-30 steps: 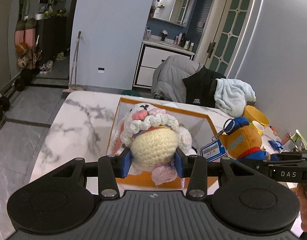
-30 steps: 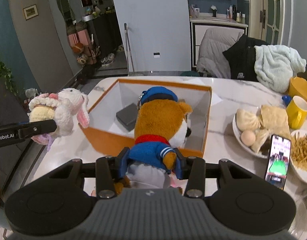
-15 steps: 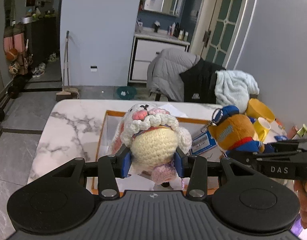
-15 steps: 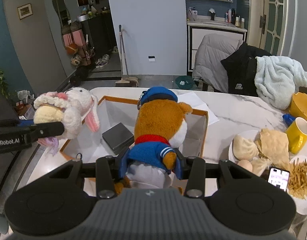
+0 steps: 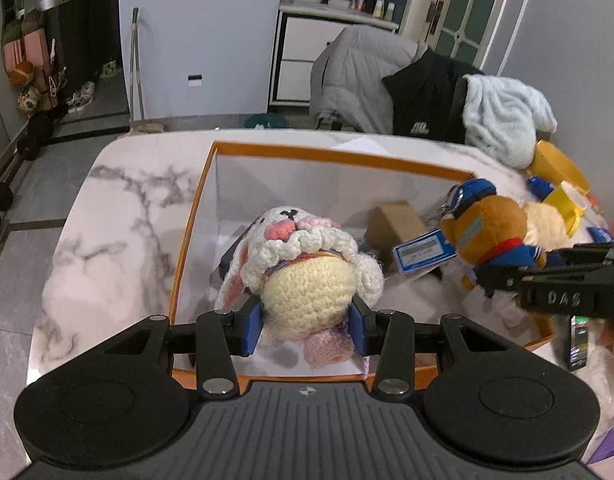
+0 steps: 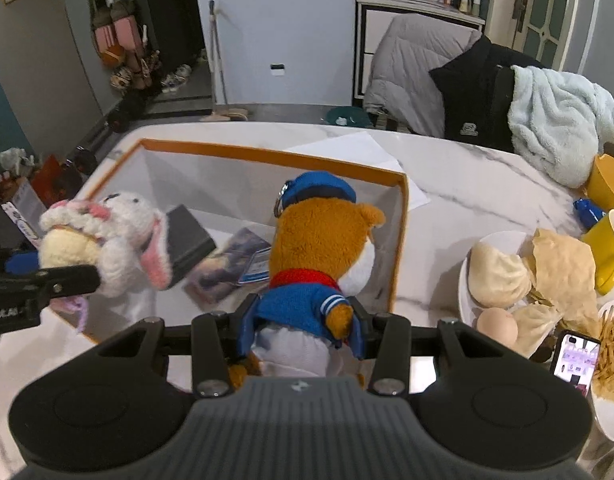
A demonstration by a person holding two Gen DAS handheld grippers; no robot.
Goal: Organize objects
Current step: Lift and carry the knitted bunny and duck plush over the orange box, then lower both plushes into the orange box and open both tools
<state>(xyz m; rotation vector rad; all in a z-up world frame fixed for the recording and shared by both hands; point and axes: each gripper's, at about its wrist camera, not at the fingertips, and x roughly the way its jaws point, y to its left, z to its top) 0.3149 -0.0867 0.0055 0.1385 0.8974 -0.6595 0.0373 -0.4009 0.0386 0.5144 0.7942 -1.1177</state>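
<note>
Claws are both pinching toys: L claw point(image 5: 305, 322) is squeezing bunny point(image 5: 303, 264), R claw point(image 6: 300, 332) is squeezing bear point(image 6: 319, 248). Both are coming lower than a sec ago, now hanging over orange box point(image 6: 401, 236). Dropping them in is prob next.

The crocheted rabbit point(image 5: 307, 268) is knitted yarn, nubbly and matt, cream and white with pink patches. The plush bear point(image 6: 327, 240) is short orange pile with a blue knit jacket and cap, and a small metal ring at the cap. Both sit over the box point(image 5: 327, 158), smooth cardboard with matt white walls and an orange rim. The tabletop point(image 5: 119, 220) around the box is glossy grey-veined marble. The left tongs point(image 5: 305, 330) and right tongs point(image 6: 301, 334) are matt black plastic with blue pads and shiny metal screw heads.
</note>
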